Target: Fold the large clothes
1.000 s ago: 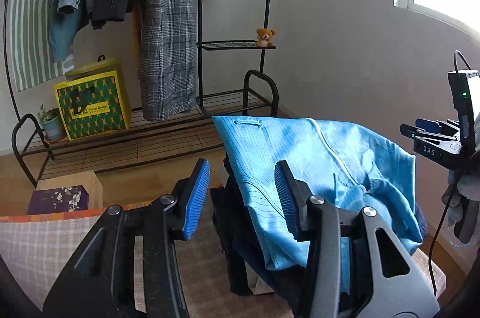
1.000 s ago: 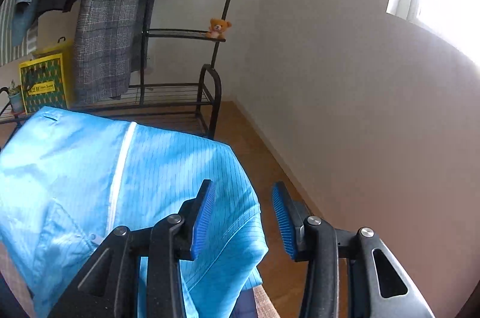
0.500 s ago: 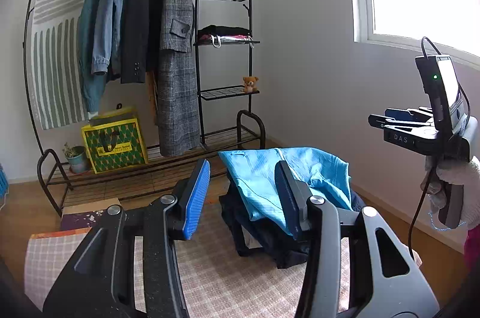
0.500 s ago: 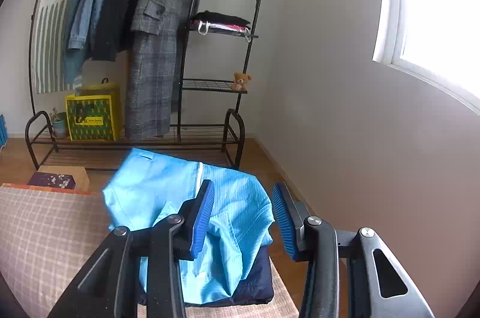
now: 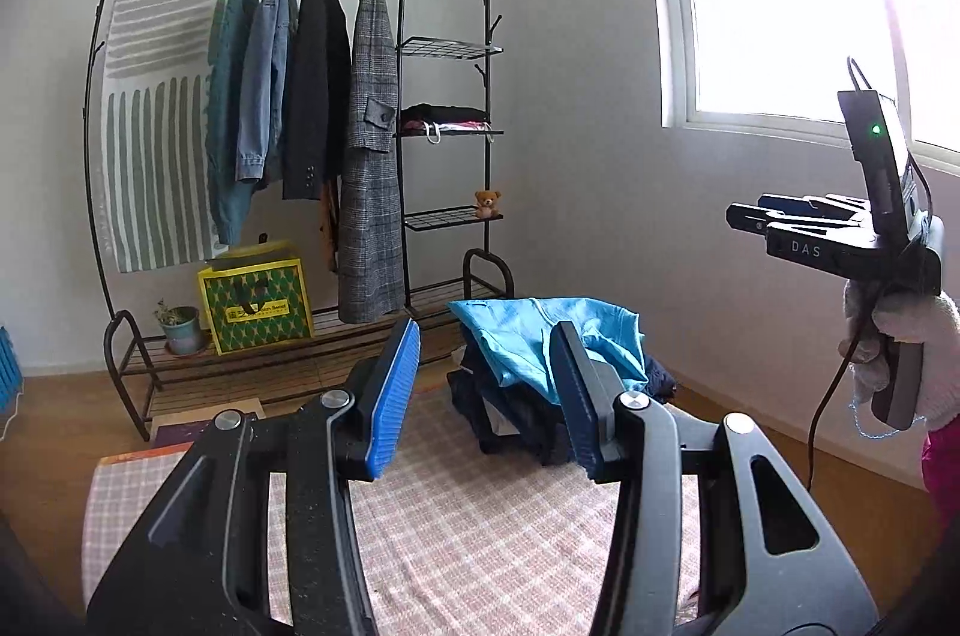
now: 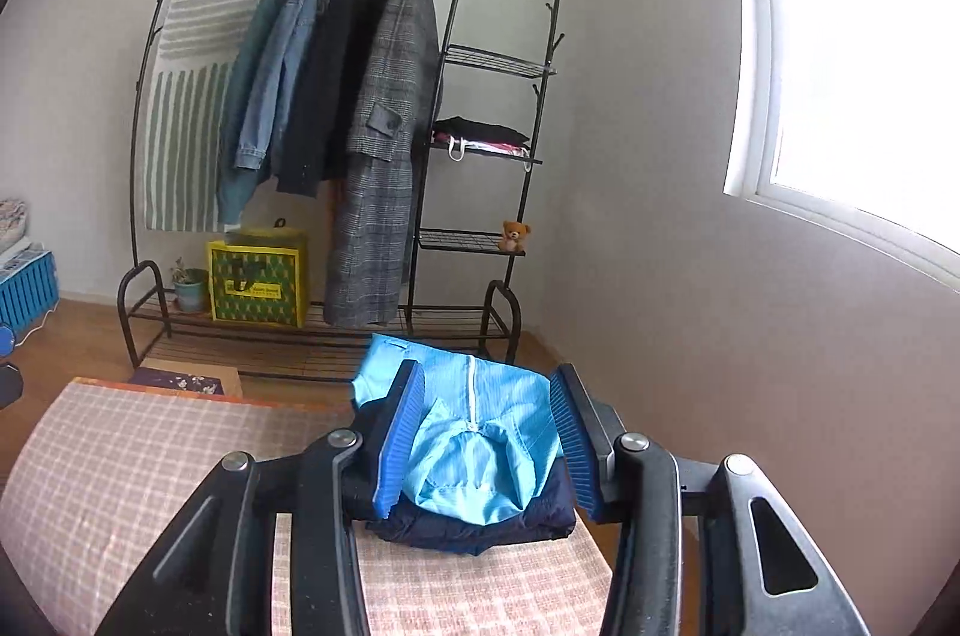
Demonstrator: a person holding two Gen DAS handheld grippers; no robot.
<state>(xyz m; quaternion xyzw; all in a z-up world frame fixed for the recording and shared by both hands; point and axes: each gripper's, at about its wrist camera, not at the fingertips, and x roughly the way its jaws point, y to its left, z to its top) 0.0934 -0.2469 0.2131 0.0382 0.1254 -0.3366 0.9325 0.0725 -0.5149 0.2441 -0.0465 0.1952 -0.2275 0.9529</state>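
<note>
Left wrist view: the left gripper (image 5: 486,384) hangs empty, jaws apart, over a checked mat (image 5: 480,534); the folded light-blue jacket (image 5: 534,342) tops a dark clothes pile at centre right, and a gloved hand (image 5: 900,336) holds the right gripper (image 5: 744,216) at the right edge.
Right wrist view: the right gripper (image 6: 489,432) is unclenched, its jaws having just widened, grasping nothing; the light-blue jacket (image 6: 480,432) lies on navy clothing (image 6: 480,522) at lower centre, with the clothes rack (image 6: 480,54) behind.

Smooth blue cloth jacket (image 6: 480,432)
</note>
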